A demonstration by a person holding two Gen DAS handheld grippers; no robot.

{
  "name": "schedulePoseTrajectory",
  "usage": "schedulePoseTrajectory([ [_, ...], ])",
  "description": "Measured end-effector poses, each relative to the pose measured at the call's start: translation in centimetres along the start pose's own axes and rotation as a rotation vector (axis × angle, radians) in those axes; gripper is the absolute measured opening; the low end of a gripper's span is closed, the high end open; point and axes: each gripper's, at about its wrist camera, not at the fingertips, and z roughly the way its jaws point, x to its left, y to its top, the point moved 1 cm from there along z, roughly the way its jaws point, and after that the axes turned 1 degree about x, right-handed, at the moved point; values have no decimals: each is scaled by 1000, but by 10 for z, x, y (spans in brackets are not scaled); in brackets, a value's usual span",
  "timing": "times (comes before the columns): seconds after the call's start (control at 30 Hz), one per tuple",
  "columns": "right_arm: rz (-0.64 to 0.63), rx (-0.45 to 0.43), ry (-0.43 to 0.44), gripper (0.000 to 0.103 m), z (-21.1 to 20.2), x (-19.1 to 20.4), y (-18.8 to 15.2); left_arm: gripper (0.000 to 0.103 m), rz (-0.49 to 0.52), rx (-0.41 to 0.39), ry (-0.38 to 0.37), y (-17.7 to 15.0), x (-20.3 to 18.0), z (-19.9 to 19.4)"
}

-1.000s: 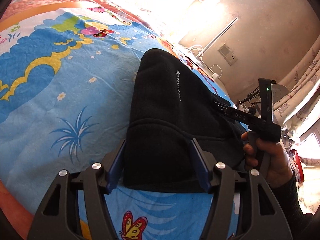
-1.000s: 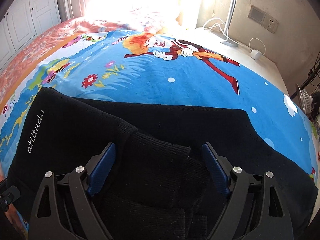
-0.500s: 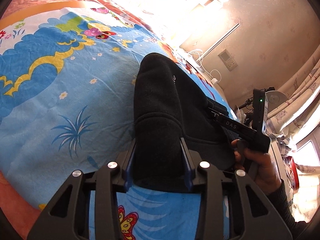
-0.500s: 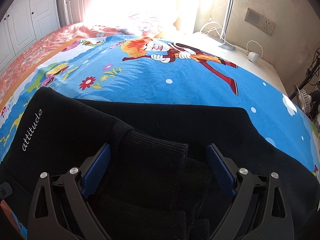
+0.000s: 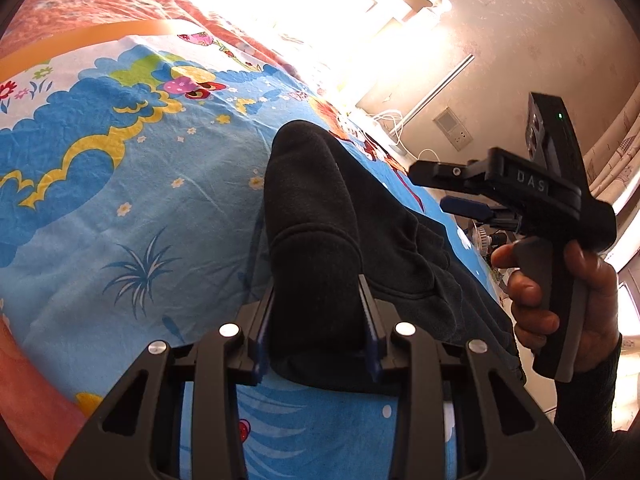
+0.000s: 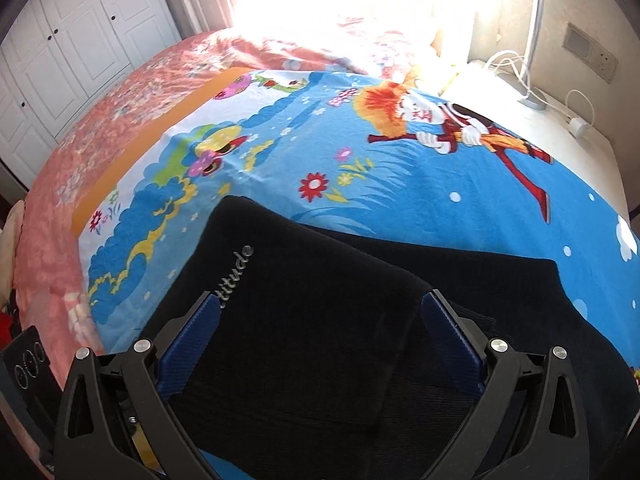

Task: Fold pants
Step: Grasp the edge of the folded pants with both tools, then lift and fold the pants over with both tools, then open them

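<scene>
Presently the left gripper (image 5: pixel 318 312) is clamped on a bunched fold of the black pants (image 5: pixel 320 216), both blue pads pressing the cloth. The right gripper (image 6: pixel 320 320) has just been opening; its jaws stand wide above the pants' flat panel, lettering just beside the left pad, nothing pinched. In the left wrist view a hand (image 5: pixel 560 304) holds that gripper clear of the cloth. The pants lie on a cartoon-printed bedsheet (image 6: pixel 400 184). A white wardrobe (image 6: pixel 80 52) stands beyond the bed.
</scene>
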Motion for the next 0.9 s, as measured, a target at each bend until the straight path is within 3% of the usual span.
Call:
schedulePoseTrajectory([
  [0.13, -62, 163, 57, 97, 34, 49, 20, 35, 40, -23, 37, -1, -11, -4],
  [0.27, -97, 293, -21, 97, 69, 64, 28, 35, 110, -60, 82, -2, -31, -11],
  [0.4, -169, 318, -77, 95, 82, 70, 31, 34, 202, -95, 147, -5, -56, -15],
  [0.47, -205, 337, -101, 73, 85, 69, 30, 33, 218, -112, 151, -5, -63, -18],
  [0.53, -209, 334, -70, 53, 82, 64, 29, 34, 204, -121, 147, -4, -63, -18],
  [0.57, -201, 328, -61, 48, 80, 59, 29, 40, 167, -126, 148, -4, -58, -16],
  [0.6, -182, 323, -44, 42, 77, 54, 30, 56, 114, -138, 147, -3, -51, -15],
  [0.67, -142, 312, 2, 41, 72, 46, 32, 91, 19, -151, 174, -7, -39, -13],
  [0.7, -133, 305, 16, 40, 70, 43, 33, 92, -6, -142, 172, -10, -36, -8],
  [0.77, -107, 293, 56, 39, 63, 38, 35, 91, -20, -119, 163, -13, -34, 7],
  [0.8, -91, 286, 79, 38, 58, 33, 35, 84, -24, -118, 174, -13, -34, 13],
  [0.83, -75, 276, 103, 37, 53, 30, 37, 74, -31, -118, 158, -10, -35, 16],
  [0.9, -25, 247, 168, 34, 36, 15, 42, 41, 6, -129, 131, -2, -50, 14],
])
